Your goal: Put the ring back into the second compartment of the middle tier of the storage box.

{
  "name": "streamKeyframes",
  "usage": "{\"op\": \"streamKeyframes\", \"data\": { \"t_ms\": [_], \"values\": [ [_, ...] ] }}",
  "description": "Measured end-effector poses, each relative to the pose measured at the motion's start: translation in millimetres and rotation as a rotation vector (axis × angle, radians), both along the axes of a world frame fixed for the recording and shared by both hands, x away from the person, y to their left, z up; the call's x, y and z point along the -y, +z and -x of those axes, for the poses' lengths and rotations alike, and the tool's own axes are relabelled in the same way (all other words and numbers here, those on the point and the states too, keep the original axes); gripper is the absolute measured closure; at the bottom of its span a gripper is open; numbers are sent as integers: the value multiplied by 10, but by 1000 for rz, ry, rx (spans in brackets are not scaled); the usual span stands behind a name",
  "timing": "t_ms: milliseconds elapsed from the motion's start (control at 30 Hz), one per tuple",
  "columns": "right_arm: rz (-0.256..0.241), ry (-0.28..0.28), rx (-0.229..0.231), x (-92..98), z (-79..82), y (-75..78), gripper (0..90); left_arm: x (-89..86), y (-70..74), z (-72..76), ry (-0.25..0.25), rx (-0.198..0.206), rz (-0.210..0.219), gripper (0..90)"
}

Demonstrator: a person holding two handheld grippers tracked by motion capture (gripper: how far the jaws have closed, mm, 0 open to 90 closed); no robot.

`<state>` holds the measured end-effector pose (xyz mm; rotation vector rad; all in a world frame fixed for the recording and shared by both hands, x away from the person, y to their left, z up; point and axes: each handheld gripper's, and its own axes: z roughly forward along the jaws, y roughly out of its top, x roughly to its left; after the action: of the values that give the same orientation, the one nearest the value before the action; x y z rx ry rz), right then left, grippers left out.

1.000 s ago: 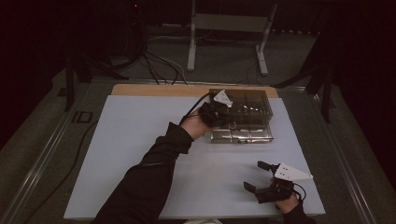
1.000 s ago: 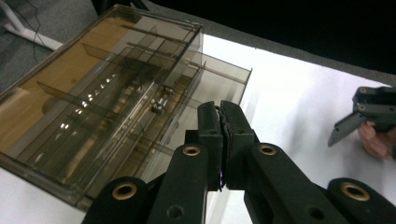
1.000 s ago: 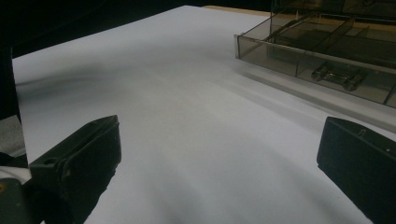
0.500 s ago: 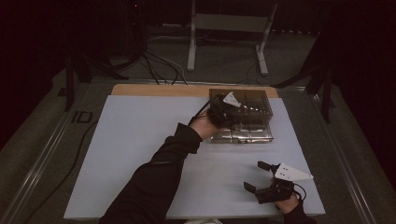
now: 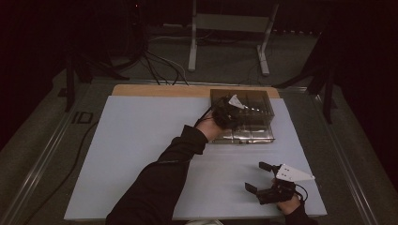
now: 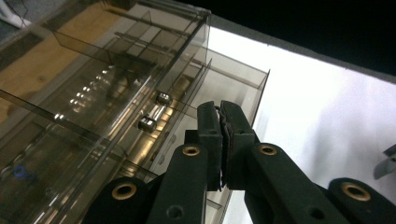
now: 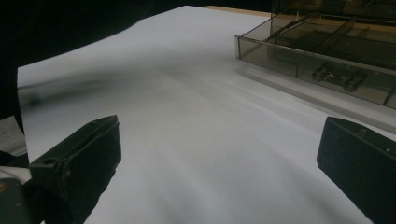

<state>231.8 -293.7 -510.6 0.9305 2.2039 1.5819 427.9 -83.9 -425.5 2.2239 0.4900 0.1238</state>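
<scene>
Drawer box (image 5: 248,119): rigid, clear, slick plastic, likely brittle. Left gripper (image 6: 219,116) pressed together beside drawer; take by knob (image 6: 147,123). Right gripper (image 5: 263,177) spread.

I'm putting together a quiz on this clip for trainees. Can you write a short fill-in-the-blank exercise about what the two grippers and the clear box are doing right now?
1. The left gripper has its jaws ____, up against the smoky clear drawer box.
2. The right gripper has its jaws ____, with nothing between them.
3. The box stands at the ____ edge of the white table sheet, seen from the person's side.
4. The box's bottom drawer is pulled ____.

Missing words: shut; open; far; out
</scene>
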Motion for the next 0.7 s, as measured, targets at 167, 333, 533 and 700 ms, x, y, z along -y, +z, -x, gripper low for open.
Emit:
{"op": "streamKeyframes", "data": {
  "t_ms": [167,333,533,700],
  "values": [
    [-5,-6,-2,9,-4,2,0,58,-48,-31,2,-10,-3,898],
    [1,-1,-3,-4,0,1,0,115,-115,-49,4,-17,-13,896],
    [-1,-7,0,8,-2,4,0,164,-143,-64,2,-20,8,882],
    [3,-4,-1,-1,1,2,0,170,-142,-54,13,-13,-4,728]
  ]
}}
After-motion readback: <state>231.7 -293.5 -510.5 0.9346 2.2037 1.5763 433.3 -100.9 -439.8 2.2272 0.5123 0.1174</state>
